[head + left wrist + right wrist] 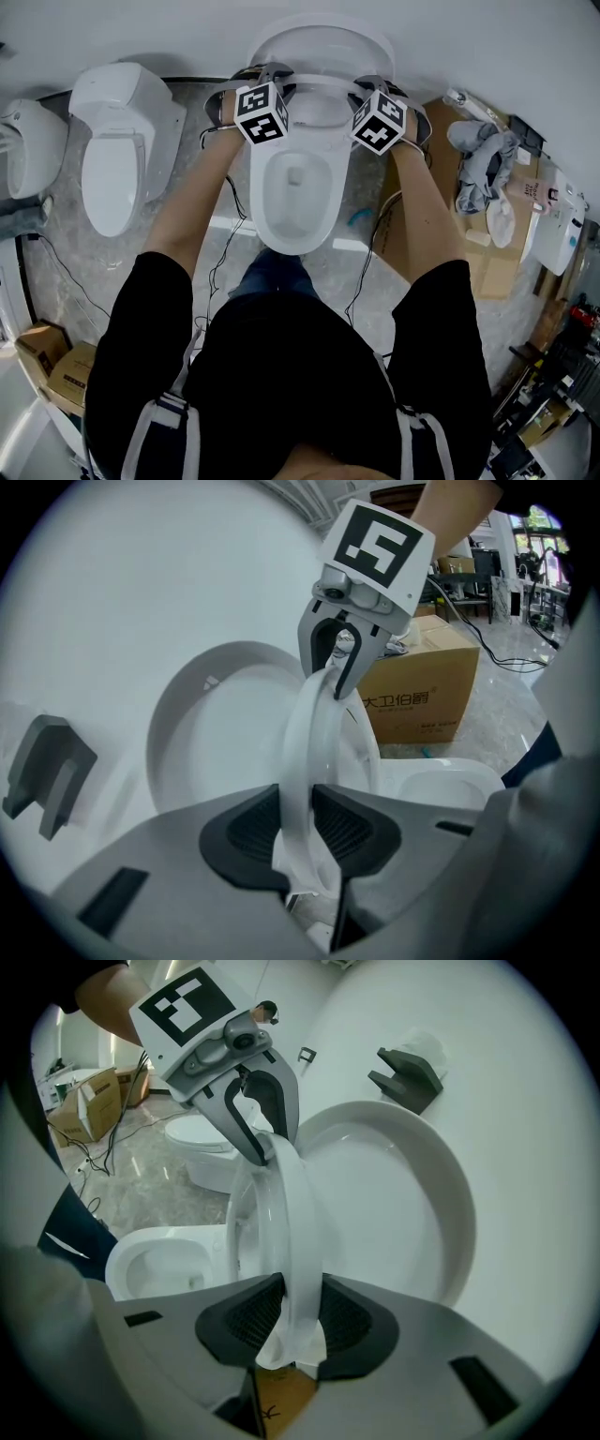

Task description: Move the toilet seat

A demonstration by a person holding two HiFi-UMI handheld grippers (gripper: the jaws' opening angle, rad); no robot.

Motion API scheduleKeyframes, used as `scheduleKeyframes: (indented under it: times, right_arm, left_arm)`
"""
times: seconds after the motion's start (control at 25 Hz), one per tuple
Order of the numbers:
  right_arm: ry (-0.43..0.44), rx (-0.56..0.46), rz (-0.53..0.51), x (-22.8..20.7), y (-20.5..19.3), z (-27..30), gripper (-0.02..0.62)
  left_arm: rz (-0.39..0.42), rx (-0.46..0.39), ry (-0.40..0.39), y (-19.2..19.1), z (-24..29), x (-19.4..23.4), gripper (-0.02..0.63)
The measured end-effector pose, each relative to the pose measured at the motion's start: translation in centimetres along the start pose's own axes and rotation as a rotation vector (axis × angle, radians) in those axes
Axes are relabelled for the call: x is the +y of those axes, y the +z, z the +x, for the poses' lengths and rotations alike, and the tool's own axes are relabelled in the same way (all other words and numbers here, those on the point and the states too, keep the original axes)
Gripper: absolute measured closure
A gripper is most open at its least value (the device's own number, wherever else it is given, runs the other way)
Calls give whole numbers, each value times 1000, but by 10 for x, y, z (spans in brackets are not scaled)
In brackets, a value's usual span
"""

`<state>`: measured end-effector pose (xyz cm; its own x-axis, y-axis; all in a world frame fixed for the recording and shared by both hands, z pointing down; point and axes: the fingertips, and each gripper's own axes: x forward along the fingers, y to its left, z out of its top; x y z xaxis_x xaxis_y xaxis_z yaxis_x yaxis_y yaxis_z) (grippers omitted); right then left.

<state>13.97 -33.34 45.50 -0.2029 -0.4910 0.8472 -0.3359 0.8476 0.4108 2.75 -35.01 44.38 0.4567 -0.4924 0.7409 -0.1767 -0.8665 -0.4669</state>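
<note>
The white toilet seat point(317, 83) stands raised on edge over the bowl point(293, 192), a little in front of the lid point(319, 39), which leans up against the wall. My left gripper point(260, 75) is shut on the ring's left side and my right gripper point(377, 84) on its right side. In the left gripper view the seat point(314, 733) runs up from between my left gripper's point(298, 832) dark pads to the right gripper point(336, 667) across from it. The right gripper view mirrors this: my right gripper point(298, 1312) pinches the seat point(281, 1213), with the left gripper point(258, 1124) clamped at its far side.
A second toilet point(117, 159) stands to the left and part of a third point(28, 150) at the far left. Flattened cardboard point(487, 253) with grey cloth point(483, 159) lies on the right. Cables point(220, 272) trail on the floor. A grey bracket point(408, 1077) is on the wall.
</note>
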Motion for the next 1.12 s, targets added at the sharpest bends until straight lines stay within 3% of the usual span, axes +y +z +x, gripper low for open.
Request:
scheduleKeyframes:
  times: [1.12]
  right_arm:
    - [29, 45, 43, -26, 3, 21, 462]
  left_arm:
    - [-41, 21, -28, -4, 23, 27, 497]
